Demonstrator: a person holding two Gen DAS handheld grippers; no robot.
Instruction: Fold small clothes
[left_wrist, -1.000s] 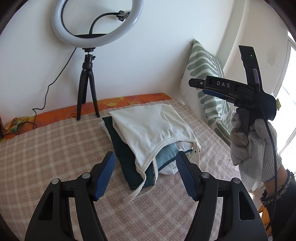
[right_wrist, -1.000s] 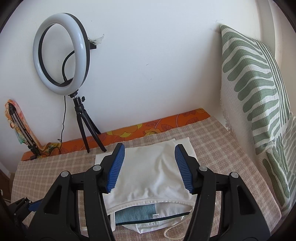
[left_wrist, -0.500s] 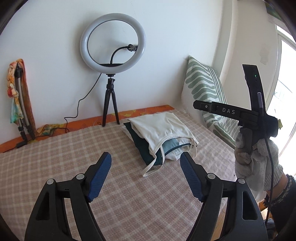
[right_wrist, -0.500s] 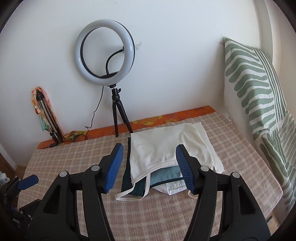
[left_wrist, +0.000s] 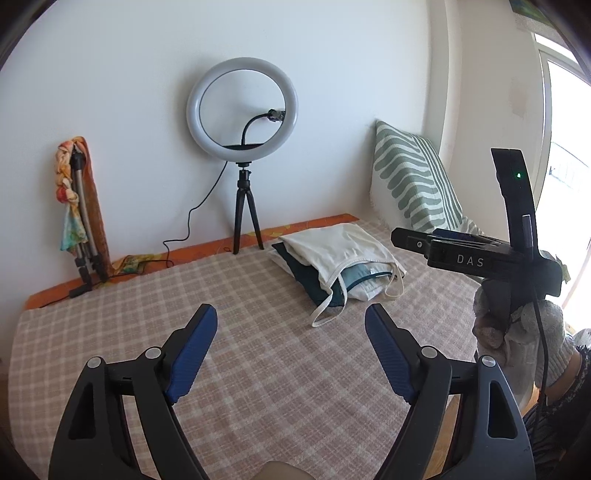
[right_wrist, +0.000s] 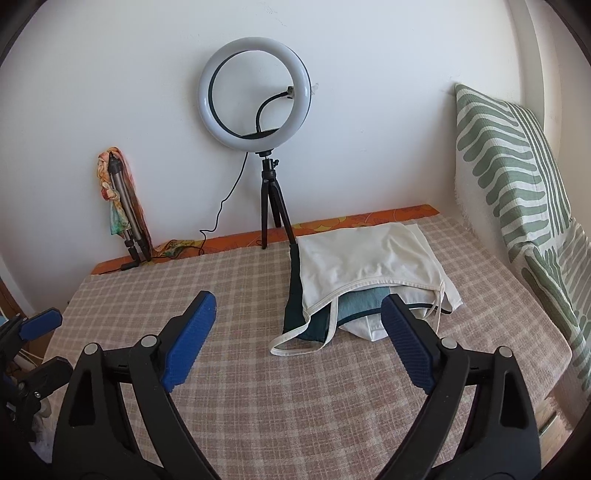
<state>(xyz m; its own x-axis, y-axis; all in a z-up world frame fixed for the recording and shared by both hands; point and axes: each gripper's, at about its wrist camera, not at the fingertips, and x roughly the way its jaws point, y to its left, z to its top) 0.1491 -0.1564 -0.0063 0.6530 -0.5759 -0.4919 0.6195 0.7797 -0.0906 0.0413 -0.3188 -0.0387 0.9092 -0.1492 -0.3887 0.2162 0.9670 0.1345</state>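
I see only slivers of the lower folded clothes (right_wrist: 314, 325) under the white top (right_wrist: 362, 258). My right gripper's (right_wrist: 299, 332) pad covers their near right corner. The striped pillow (right_wrist: 517, 177) runs off-frame.

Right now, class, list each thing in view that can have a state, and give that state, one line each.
Left tongs: open, holding nothing.
Right tongs: open, holding nothing.
White top: folded, on top of the stack.
Dark green garment: folded, under the white top.
Ring light: upright on its tripod; lit or not, cannot tell.
Striped cushion: leaning against the wall.
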